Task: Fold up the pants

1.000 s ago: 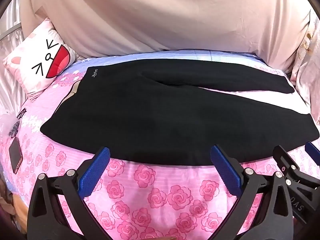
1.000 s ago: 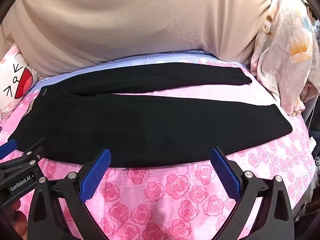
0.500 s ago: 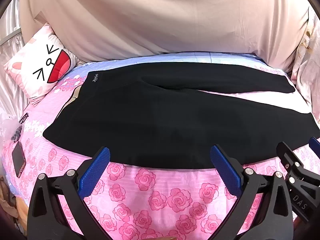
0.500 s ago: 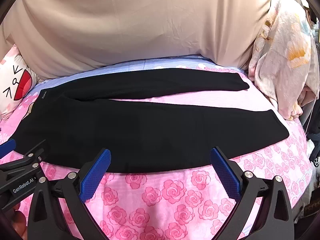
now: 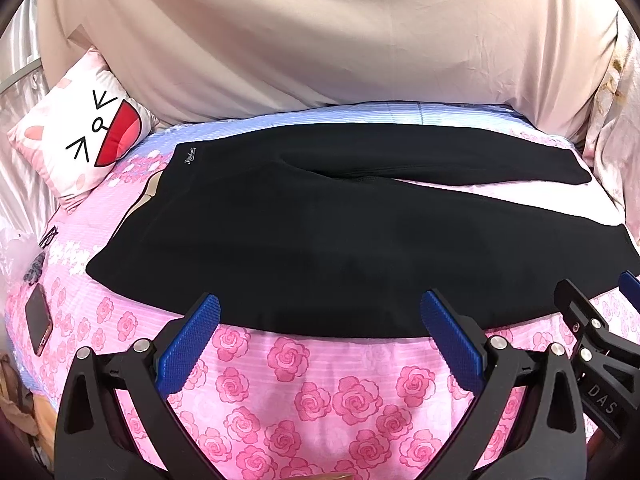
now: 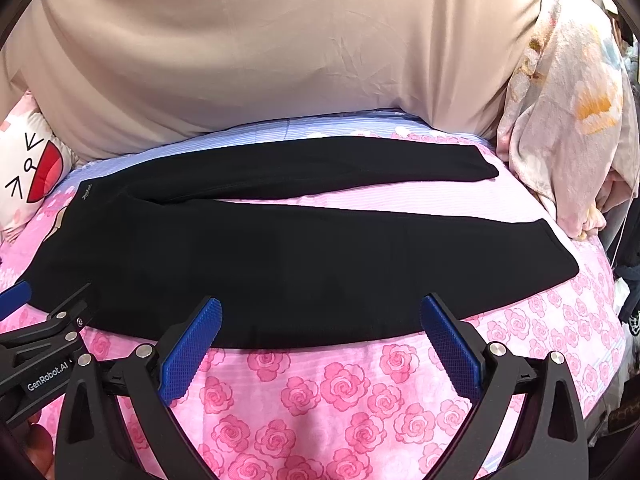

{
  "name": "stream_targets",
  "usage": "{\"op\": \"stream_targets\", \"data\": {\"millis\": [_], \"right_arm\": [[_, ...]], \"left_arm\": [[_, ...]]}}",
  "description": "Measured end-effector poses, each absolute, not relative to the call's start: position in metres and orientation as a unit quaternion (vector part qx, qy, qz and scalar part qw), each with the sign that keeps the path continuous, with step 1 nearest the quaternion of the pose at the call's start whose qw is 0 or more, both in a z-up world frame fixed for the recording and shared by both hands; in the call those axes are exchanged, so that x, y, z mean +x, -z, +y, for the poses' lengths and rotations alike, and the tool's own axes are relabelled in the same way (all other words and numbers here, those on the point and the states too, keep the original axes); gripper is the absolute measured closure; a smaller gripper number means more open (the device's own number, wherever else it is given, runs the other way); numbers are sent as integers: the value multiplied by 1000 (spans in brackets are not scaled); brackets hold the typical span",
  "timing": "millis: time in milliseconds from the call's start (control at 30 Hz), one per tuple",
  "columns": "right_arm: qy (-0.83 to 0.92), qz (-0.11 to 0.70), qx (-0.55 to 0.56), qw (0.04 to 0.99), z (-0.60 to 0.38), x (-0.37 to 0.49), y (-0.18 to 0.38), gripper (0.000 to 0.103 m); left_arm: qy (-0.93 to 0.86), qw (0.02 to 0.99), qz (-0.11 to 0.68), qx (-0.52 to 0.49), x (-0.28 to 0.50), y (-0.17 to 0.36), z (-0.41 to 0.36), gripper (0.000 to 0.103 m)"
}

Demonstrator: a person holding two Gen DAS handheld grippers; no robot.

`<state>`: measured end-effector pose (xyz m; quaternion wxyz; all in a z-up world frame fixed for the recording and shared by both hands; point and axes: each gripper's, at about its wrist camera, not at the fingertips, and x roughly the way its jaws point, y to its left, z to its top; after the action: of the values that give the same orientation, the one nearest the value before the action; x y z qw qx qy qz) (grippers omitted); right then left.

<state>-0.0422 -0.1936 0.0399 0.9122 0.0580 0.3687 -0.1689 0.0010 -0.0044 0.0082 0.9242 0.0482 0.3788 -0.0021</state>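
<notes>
Fingers [image 5: 188, 344] spread, both grippers | one black pants [image 5: 320, 240] | one pillow [image 5: 76, 136]

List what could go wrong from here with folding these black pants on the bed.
1. The left hand-held gripper and right hand-held gripper hang open at the near edge of the black pants; a pinch there might also catch the rose-print sheet.
2. The legs lie splayed apart, so a lengthwise fold may leave the near leg and far leg misaligned.
3. A phone lies near the waistband; dragged cloth could nudge it.
</notes>
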Motion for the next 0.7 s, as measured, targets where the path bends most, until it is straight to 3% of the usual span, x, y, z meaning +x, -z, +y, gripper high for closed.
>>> {"op": "stream_targets", "data": {"millis": [700], "right_arm": [[164, 375, 58, 910, -194, -36, -34, 5]], "left_arm": [[2, 921, 384, 57, 8, -6, -11, 5]]}}
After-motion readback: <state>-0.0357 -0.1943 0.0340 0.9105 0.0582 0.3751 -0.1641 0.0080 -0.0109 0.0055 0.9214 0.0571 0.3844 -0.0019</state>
